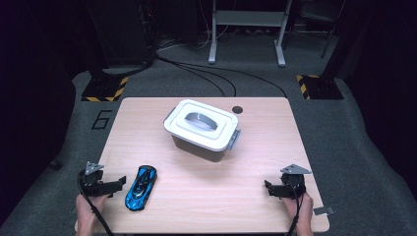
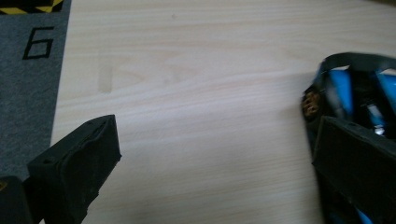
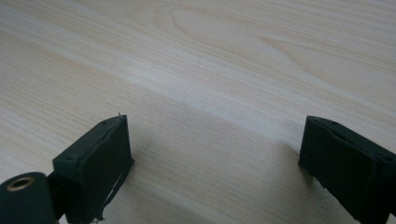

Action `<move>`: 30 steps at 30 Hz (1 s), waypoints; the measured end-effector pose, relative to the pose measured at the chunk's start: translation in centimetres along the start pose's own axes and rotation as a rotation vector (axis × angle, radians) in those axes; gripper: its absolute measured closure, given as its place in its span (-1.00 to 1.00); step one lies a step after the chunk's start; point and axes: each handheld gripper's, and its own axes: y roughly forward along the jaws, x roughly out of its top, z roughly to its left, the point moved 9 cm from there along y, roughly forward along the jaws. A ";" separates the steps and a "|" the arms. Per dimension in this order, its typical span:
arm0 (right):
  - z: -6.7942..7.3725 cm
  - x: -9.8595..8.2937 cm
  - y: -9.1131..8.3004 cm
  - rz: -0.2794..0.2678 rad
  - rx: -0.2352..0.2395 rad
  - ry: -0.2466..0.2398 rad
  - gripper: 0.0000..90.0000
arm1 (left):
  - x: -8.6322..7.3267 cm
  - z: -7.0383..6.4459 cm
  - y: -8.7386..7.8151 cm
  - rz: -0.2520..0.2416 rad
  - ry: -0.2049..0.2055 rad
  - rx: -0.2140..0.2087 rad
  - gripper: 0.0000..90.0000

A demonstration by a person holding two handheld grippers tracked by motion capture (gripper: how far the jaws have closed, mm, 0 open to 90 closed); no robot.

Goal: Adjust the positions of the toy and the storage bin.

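Observation:
A blue and black toy car (image 1: pixel 141 187) lies on the light wooden table (image 1: pixel 206 201) near its front left. My left gripper (image 1: pixel 117 185) rests on the table just left of the car, jaws open and pointing at it. In the left gripper view the car (image 2: pixel 348 86) sits by the right jaw, with bare wood between the open jaws of the left gripper (image 2: pixel 217 135). My right gripper (image 1: pixel 269 189) rests open near the front right edge, pointing left. The right gripper (image 3: pixel 215 133) has nothing between its jaws. A white-lidded storage box (image 1: pixel 201 124) with a grey handle stands closed at the table's middle.
A dark round hole (image 1: pixel 237 109) is in the tabletop behind the box. A "6" mark (image 1: pixel 101 119) is on the grey floor at the left. Striped stand bases (image 1: pixel 104 89), cables and a metal frame (image 1: pixel 248 29) lie beyond the table.

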 end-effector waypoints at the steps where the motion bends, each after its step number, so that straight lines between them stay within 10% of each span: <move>1: 0.0 0.0 0.0 0.001 0.000 0.000 -0.82 | 0.3 -0.4 -0.1 -0.007 -0.005 -0.003 -0.99; 9: 0.0 0.0 0.0 0.000 -0.001 0.001 -0.81 | 2.3 -3.8 -0.4 0.009 0.049 -0.031 -0.99; 30: -0.1 0.0 0.0 -0.003 -0.004 -0.008 -0.81 | 1.5 -9.0 3.2 0.168 0.115 -0.090 -1.00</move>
